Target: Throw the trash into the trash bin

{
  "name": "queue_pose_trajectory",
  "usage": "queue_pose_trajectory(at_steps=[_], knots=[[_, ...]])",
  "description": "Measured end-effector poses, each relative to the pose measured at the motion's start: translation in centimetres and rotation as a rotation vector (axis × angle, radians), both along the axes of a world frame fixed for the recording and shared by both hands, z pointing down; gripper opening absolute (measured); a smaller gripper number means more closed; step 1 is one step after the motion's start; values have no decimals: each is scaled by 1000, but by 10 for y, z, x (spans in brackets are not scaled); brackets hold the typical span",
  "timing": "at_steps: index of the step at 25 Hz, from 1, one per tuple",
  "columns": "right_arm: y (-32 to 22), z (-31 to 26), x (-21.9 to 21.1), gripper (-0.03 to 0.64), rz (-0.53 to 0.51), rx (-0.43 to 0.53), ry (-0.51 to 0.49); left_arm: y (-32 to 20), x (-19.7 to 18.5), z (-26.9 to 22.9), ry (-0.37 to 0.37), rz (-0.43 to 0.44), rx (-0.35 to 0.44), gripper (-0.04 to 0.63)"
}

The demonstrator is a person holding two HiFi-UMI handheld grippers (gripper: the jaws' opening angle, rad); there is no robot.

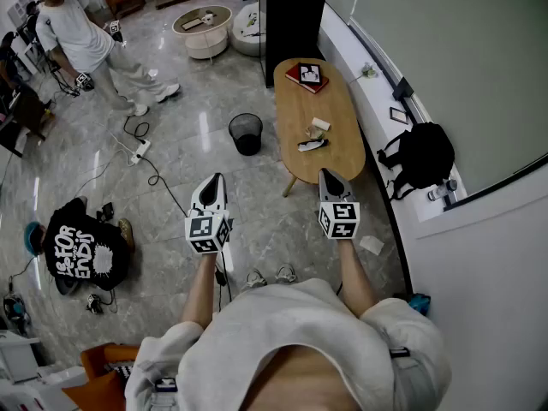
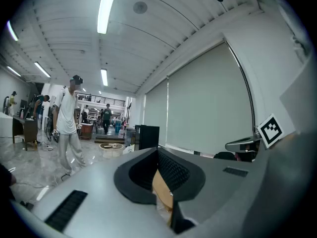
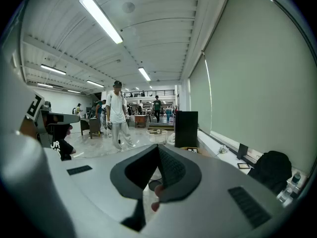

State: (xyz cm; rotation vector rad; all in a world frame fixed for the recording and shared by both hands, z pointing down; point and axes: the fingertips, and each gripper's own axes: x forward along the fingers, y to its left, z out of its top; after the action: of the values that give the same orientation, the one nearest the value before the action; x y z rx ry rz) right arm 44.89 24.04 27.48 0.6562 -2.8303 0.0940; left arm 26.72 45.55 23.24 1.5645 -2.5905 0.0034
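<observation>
Both arms are held forward and roughly level, short of the wooden table [image 1: 295,101], likely an approach before any pick. Jaws of the left gripper [image 1: 211,183] are pressed together, nothing between. The right gripper [image 1: 330,177] is likewise clenched and empty. The trash [image 1: 319,125], apparently crumpled paper, lies on the table. The trash bin [image 1: 246,133] stands on the floor beside it.

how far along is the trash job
Nothing looks done: the scraps lie on the wooden table, and the trash bin stands on the floor beside it. Nothing is in hand: the left gripper and right gripper are shut and empty. All the picking up and dropping remains.
</observation>
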Motion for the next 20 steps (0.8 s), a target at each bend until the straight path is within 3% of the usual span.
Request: queue_pose_trajectory(at_steps=[20], knots=[[-26, 1, 9, 31, -53, 11, -25, -23, 23, 3, -6, -36, -28, 18]])
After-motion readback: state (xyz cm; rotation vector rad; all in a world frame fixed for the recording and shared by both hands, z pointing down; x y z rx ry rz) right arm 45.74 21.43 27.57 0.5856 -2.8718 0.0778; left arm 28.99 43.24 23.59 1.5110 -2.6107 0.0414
